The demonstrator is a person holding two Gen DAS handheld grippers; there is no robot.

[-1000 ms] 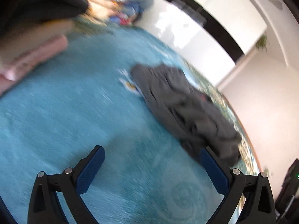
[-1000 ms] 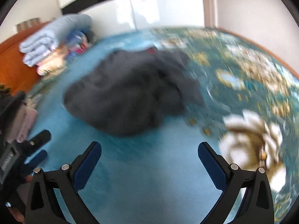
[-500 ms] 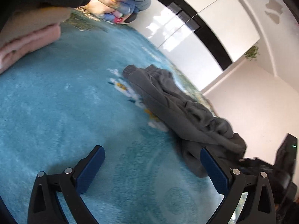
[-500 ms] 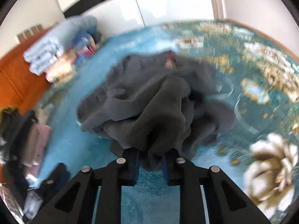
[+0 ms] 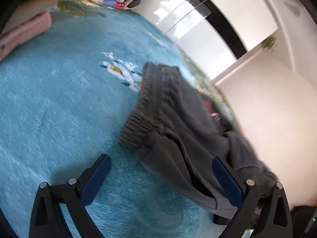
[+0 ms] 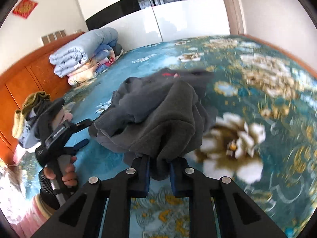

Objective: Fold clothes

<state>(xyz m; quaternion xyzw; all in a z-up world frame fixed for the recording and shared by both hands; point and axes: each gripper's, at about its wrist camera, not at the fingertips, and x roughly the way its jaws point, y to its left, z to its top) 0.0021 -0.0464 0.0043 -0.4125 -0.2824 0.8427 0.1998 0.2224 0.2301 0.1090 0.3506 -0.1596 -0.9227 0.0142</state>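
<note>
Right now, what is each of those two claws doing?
Left gripper: open, holding nothing, just beside the grey garment.
Right gripper: closed on a bunch of the grey garment.

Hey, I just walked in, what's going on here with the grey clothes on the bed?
A person is folding laundry with a handheld gripper in each hand. The right gripper has its jaws shut on a bunched fold of the dark grey garment, lifting it off the teal floral bedspread. The left gripper is open, poised near the garment's ribbed waistband and holding nothing. Folded quilts sit stacked by the headboard.
</note>
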